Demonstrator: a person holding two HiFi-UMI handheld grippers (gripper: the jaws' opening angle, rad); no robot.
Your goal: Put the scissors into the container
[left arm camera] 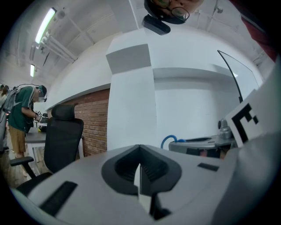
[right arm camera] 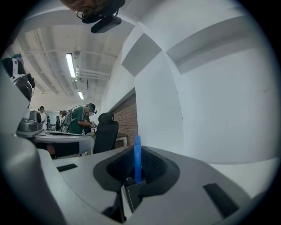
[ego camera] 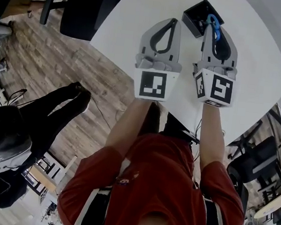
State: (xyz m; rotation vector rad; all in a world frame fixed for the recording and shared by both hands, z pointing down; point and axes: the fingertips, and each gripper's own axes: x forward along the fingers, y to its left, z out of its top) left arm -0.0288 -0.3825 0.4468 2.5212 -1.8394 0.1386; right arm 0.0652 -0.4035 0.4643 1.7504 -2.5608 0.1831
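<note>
The scissors' blue handle sticks out of the tip of my right gripper, which is shut on it. It hangs over the near edge of the black square container at the far side of the white table. In the right gripper view the blue handle stands upright, pinched between the jaws of my right gripper. The blades are hidden. My left gripper is beside it to the left, shut and empty. Its jaws meet with nothing between them, and the blue handle loop shows to its right.
A black office chair stands off the table's left edge over the wooden floor. A person in black is at lower left. More chairs and gear crowd the right side. People work at a far desk.
</note>
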